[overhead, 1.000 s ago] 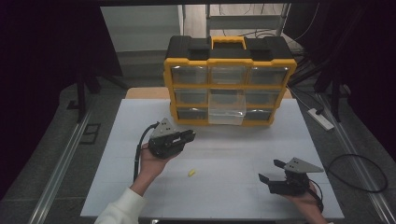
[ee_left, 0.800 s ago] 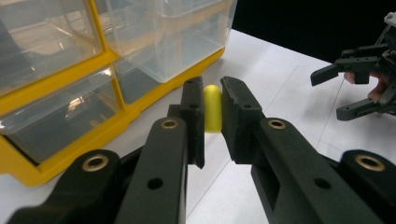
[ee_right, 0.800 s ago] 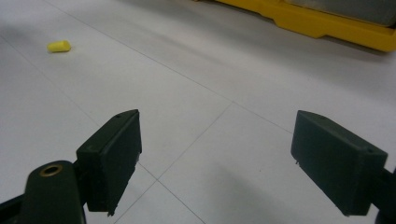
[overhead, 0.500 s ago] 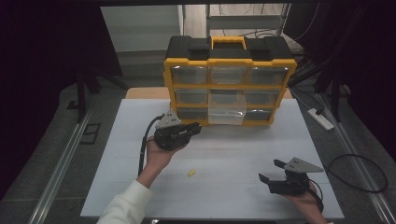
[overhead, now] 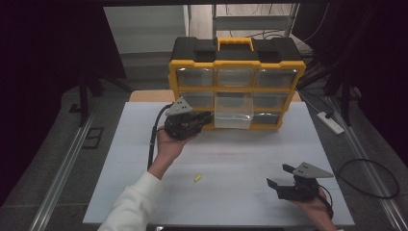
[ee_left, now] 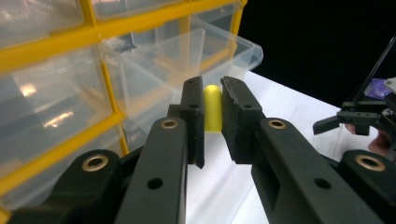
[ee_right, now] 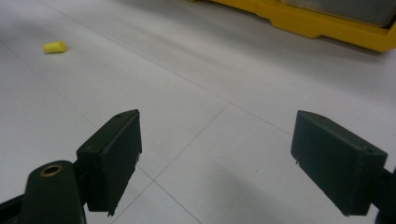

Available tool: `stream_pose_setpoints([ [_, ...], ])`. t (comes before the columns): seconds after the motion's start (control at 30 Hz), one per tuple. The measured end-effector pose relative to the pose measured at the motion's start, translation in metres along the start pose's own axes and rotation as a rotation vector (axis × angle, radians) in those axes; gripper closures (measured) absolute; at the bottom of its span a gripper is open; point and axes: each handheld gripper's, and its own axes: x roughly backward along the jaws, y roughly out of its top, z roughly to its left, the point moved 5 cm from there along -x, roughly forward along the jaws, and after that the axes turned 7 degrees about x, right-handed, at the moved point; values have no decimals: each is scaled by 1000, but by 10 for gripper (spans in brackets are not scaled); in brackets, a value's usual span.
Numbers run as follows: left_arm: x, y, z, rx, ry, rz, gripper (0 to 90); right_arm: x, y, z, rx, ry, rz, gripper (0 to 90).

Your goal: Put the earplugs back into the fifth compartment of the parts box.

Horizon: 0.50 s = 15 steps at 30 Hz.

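Left tool [ee_left: 212, 100] clamped on yellow plug [ee_left: 212, 108] beside pulled-out clear drawer [overhead: 234, 112], right tool [ee_right: 215, 154] spread apart

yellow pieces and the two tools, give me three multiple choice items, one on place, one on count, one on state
1. Where is the pulled-out clear drawer?
A. top left
B. middle column
C. on the floor

2. How many small yellow pieces show?
A. one
B. two
C. four

3. The right tool is:
A. open, empty
B. shut on a drawer
C. shut on a cable

Answers:
1 B, it juts from the organizer centre.
2 B, one yellow piece sits between the left tool jaws, another yellow piece lies on the table.
3 A, the jaws stand wide apart.
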Motion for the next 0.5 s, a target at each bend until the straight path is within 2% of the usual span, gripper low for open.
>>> stream_pose_setpoints([
  [0.2, -13, 14, 0, -9, 9, 7, 787, 0, -1, 0, -1, 3, 2, 167],
  [0.5, -34, 23, 0, -22, 20, 37, 785, 0, -1, 0, 0, 4, 4, 167],
])
